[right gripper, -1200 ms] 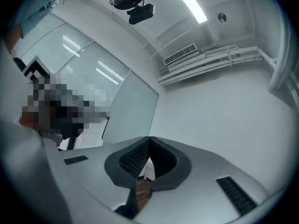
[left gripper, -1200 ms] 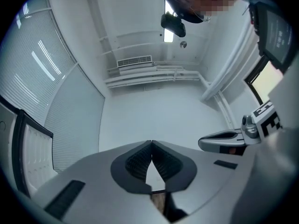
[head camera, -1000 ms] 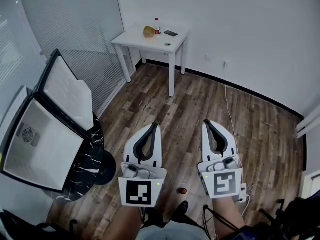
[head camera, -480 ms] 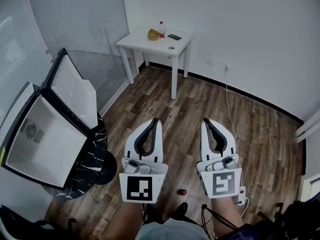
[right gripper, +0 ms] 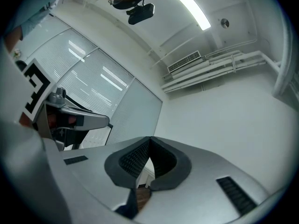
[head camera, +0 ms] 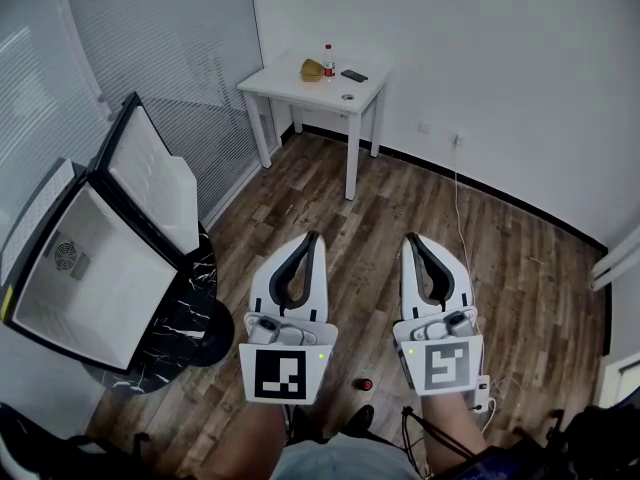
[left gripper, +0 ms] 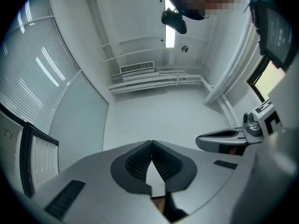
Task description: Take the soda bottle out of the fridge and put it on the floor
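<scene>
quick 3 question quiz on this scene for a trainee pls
1. True or false: the fridge door stands open.
2. Where is the bottle? A on the white table; B inside the fridge; C on the floor.
3. Fill in: the left hand-held gripper and right hand-held gripper are both ___, holding nothing.
Key: 1 true; 2 A; 3 shut.
</scene>
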